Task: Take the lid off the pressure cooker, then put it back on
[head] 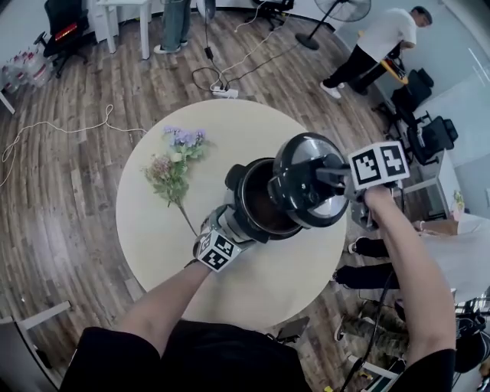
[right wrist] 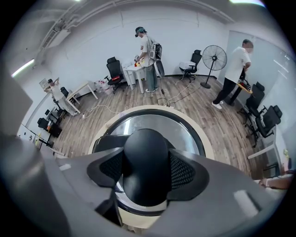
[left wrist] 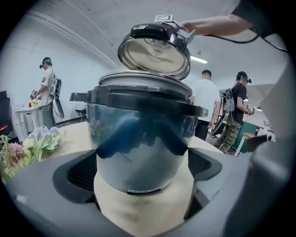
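The steel pressure cooker pot (head: 256, 205) stands uncovered on the round beige table (head: 230, 126). My left gripper (head: 228, 231) is at its near side; in the left gripper view the pot's body (left wrist: 143, 143) fills the gap and both pads touch it. The lid (head: 306, 174) hangs tilted in the air, above and to the right of the pot. My right gripper (head: 331, 181) is shut on its black knob (right wrist: 145, 164), with the lid's shiny top (right wrist: 162, 126) below it. From the left gripper view the lid's underside (left wrist: 152, 58) shows over the pot's rim.
A bunch of artificial flowers (head: 174, 164) lies on the table left of the pot. A power strip and cables (head: 222, 90) lie on the wood floor beyond the table. People stand at the back (head: 174, 23) and at the right (head: 375, 46), near a fan (head: 341, 11) and office chairs (head: 429, 134).
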Available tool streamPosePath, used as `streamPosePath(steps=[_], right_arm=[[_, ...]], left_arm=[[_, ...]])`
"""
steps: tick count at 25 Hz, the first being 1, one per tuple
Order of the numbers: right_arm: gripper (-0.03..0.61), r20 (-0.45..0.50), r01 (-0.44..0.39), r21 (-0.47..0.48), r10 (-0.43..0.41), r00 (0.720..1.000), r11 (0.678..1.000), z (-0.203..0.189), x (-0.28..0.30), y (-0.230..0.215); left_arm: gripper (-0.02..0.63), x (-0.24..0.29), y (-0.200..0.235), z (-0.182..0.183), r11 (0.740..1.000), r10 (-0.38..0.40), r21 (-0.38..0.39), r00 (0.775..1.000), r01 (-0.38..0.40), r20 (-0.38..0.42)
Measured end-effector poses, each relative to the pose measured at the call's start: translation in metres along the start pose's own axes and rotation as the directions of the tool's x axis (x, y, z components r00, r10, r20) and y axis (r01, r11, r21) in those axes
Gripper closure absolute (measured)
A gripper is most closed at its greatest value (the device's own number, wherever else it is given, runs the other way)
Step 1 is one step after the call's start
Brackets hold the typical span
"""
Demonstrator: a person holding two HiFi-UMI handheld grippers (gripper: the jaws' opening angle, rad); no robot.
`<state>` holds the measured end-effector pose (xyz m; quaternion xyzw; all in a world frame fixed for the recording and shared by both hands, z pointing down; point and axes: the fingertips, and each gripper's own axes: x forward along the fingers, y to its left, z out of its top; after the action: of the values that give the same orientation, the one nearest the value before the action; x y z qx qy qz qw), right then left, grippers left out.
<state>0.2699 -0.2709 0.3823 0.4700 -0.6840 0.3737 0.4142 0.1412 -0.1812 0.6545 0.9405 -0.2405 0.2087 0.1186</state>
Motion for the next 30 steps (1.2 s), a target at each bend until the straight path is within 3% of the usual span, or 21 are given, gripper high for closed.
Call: streamPosePath(steps=[7,16,23,30], right_arm=[[0.288,-0.006,0.08,0.103,-0.079,0.997,0.992,-0.054,-0.051,-0.066],[0.288,-0.1,0.143,0.298,-0.118,0.988,0.944,-0.2,-0.057,-0.122],[0.288,-0.156,0.169,0.386,-0.117,0.981,0.907,-0.299,-0.002,-0.127],[0.289,-0.184,0.174,0.46,-0.098,0.978,0.871,-0.341,0.09,-0.107]], left_arm=[[0.023,0.0,-0.001,0.002,1.0,0.001,0.003,1.0,-0.001,-0.004],[0.023,-0.003,-0.001,0.001,1.0,0.0,0.003,1.0,0.0,-0.018],[0.023,-0.003,0.0,0.004,1.0,0.0,0.004,1.0,0.0,-0.029],[0.023,-0.002,0.001,0.002,1.0,0.001,0.006,0.999,-0.001,-0.037]])
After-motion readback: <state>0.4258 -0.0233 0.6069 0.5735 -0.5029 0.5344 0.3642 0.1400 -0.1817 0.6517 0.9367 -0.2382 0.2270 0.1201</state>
